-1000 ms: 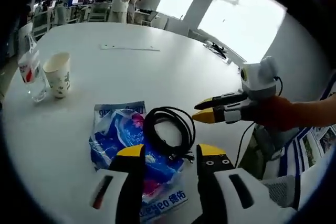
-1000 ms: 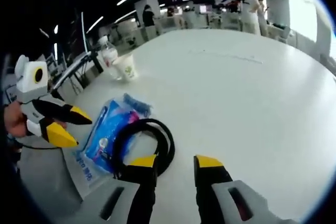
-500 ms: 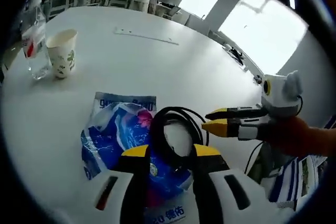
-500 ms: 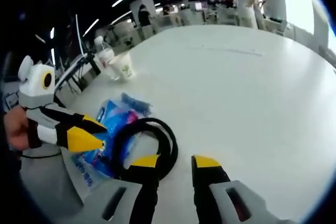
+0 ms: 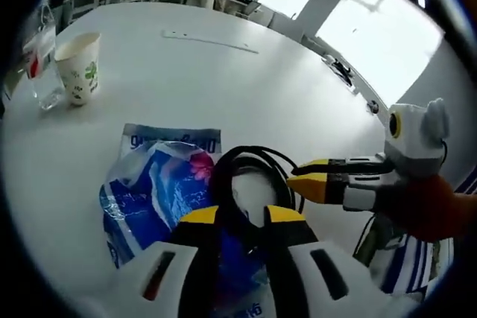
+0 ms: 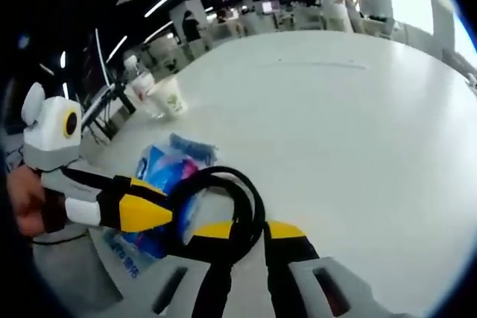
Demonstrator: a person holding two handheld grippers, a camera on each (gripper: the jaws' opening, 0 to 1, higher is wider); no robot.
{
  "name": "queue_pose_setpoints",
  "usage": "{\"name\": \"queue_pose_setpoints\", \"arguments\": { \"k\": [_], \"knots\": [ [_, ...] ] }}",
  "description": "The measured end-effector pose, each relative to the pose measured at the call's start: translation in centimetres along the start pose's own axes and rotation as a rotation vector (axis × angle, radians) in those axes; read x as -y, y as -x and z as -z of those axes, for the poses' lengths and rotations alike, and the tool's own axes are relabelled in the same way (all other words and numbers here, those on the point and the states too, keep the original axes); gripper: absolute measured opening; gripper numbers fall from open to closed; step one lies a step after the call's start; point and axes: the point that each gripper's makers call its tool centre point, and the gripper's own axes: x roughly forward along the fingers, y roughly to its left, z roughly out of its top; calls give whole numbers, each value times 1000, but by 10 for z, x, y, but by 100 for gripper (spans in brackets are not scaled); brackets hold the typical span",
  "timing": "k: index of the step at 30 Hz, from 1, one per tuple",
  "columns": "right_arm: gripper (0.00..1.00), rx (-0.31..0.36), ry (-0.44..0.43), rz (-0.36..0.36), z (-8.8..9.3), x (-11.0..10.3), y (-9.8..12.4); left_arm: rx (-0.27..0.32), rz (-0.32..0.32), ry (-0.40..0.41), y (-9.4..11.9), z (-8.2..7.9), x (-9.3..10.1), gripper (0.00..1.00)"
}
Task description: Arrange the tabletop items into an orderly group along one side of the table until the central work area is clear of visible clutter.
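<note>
1. The cable (image 5: 250, 184) lies coiled on the blue packet (image 5: 160, 191), near the bench (image 5: 223, 80) edge.
2. The right gripper (image 6: 242, 230) has its jaws narrowly apart, straddling the coil's near rim, apparently not yet clamped.
3. The left gripper (image 5: 242, 216) does likewise from the opposite side.

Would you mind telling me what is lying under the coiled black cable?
The black cable lies partly on a blue printed plastic packet, with the rest on the white table. Whatever is inside the packet or beneath it is covered.
</note>
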Motion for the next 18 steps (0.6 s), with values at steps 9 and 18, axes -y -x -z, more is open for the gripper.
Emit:
{"name": "queue_pose_setpoints", "arguments": {
  "k": [9,18],
  "knots": [
    [3,5,29,-17,3,1,4,-34,-29,14,-4,2,-7,2],
    [1,43,30,-61,-6,2,11,-40,-11,20,-5,-3,4,0]
  ]
}}
